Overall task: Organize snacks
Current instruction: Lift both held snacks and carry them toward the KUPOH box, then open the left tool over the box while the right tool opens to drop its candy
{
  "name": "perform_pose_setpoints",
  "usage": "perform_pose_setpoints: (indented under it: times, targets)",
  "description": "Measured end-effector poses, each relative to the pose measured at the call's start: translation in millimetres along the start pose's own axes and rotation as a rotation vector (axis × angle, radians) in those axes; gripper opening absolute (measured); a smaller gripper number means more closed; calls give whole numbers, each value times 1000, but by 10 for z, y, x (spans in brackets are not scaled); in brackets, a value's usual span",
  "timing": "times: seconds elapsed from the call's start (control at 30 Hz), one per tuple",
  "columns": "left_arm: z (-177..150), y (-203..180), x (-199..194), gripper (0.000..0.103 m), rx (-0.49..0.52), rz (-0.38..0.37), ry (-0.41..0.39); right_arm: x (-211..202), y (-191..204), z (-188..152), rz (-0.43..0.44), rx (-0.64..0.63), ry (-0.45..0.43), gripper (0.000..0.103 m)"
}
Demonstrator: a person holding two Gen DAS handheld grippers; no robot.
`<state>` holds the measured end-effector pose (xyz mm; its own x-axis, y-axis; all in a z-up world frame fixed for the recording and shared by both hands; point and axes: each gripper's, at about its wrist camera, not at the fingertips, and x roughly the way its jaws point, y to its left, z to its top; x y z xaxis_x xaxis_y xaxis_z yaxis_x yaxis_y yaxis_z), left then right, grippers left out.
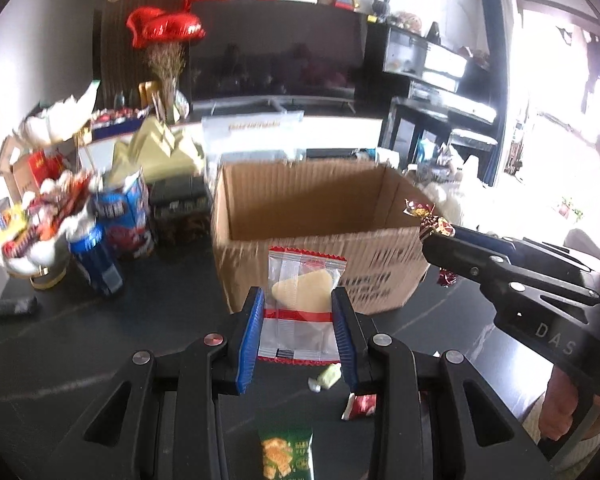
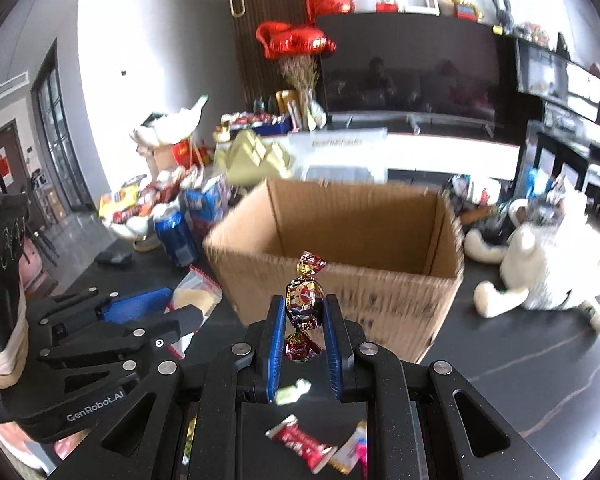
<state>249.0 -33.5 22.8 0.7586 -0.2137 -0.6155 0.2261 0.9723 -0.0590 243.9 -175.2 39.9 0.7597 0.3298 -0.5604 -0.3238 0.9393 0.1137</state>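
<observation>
Both tongs grip snacks before the cardboard box (image 1: 320, 200), seemingly empty.

Both wrist views look down, close, at one cardboard box (image 1: 320, 216).

Two marks read clearly, both on gripper bodies.
"GenRobot.AI" stands on the left gripper (image 2: 188, 312); "DAS" shows on the right gripper (image 1: 430, 236). Print on the cardboard box (image 1: 380, 276) is too blurred.

Black grippers (image 1: 298, 334), blue ribbed jaws
</observation>
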Motion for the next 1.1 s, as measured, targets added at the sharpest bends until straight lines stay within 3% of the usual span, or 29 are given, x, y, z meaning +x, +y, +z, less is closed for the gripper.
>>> perform_pose_setpoints:
  times: [0.3, 0.7, 0.83, 0.9, 0.93, 1.1]
  targets:
    - [471, -75, -12, 34, 32, 12, -80, -71, -123, 363, -16, -21, -63, 20]
    - [768, -159, 536, 34, 69, -2, -95, 296, -410, 379, -14, 18, -66, 20]
    - [820, -211, 699, 38, 86, 33, -96, 392, -531, 363, -43, 39, -65, 21]
    - [838, -219, 751, 55, 85, 60, -92, 441, -594, 363, -63, 52, -51, 30]
    - [838, -216, 762, 55, 81, 66, -89, 464, -632, 360, -76, 62, -44, 42]
    - [776, -182, 670, 56, 40, 46, -77, 436, -711, 370, -85, 98, -46, 44]
